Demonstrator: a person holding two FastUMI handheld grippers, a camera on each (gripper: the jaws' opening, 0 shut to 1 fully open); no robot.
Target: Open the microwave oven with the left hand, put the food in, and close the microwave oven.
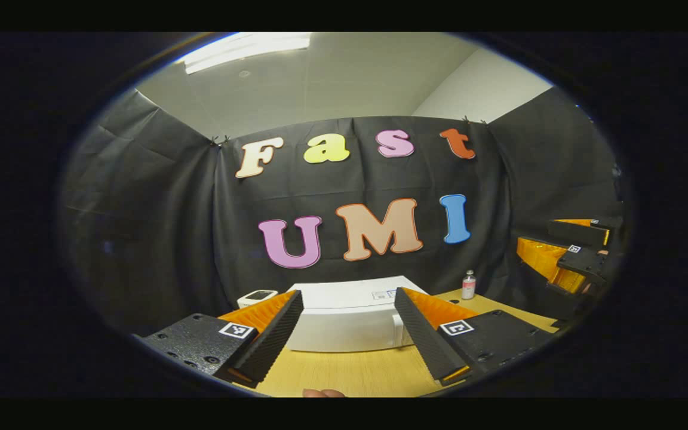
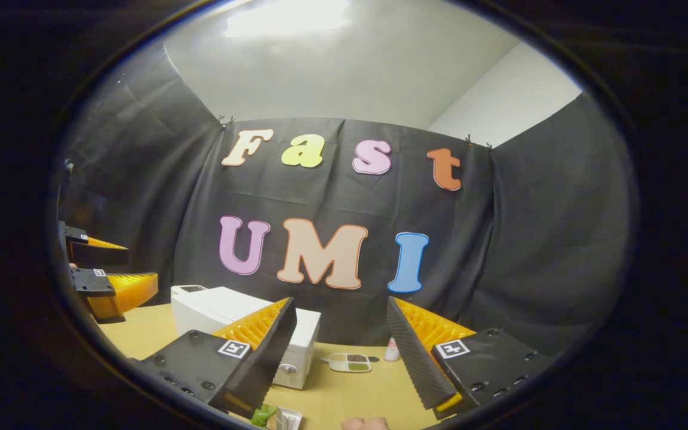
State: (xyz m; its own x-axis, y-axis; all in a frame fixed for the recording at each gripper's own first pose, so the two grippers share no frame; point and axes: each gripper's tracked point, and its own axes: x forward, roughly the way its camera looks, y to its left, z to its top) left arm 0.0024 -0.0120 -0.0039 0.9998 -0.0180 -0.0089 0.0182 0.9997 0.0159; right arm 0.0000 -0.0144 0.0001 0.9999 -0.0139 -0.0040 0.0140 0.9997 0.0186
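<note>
In the left gripper view the left tool [image 1: 347, 334] sits at the bottom of the frame with its two fingers spread wide and nothing between them, held above the wooden table [image 1: 350, 373]. Through the gap between the fingers, at lower centre, stands the white microwave oven [image 1: 350, 316] with its door shut, resting on the table against the booth's black cloth wall. A small white device [image 1: 257, 296] lies just left of the oven behind the left finger, and a small bottle [image 1: 468, 285] stands upright on the table to the oven's right, near the wall. At the right edge of this frame the right tool [image 1: 577, 254] hangs in the air, well apart from the oven. In the right gripper view the right tool [image 2: 344, 352] shows at the bottom, its fingers likewise wide apart and empty. The microwave oven [image 2: 212, 310] lies at lower left, partly behind the left finger. On the table [image 2: 350, 400] at lower centre sits a small divided tray of food [image 2: 350, 362], just right of the oven, with the small bottle [image 2: 392, 351] beside it. A green item [image 2: 265, 414] and a small carton [image 2: 287, 419] lie at the bottom edge. The left tool [image 2: 102, 269] hovers at the left edge; whether it is spread cannot be told from here.
</note>
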